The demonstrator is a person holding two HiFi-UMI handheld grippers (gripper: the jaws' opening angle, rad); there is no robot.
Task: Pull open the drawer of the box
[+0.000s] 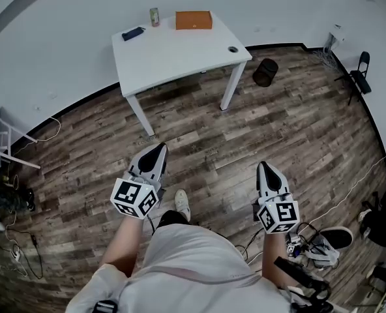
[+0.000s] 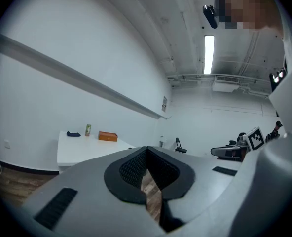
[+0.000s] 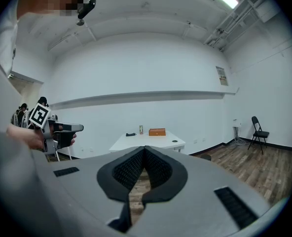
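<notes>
Orange box (image 1: 193, 20), white table (image 1: 173, 54), grey-brown wood-grain plank floor (image 1: 297, 129)

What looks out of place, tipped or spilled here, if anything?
Nothing stands out. The box sits flat on the table, nothing is spilled, and the left gripper and right gripper are both shut, well short of it.

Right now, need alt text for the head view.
A person stands on a wood floor holding the left gripper and right gripper, both shut and empty, well short of a white table. On the table sit an orange box, a small can and a dark flat item.
</notes>
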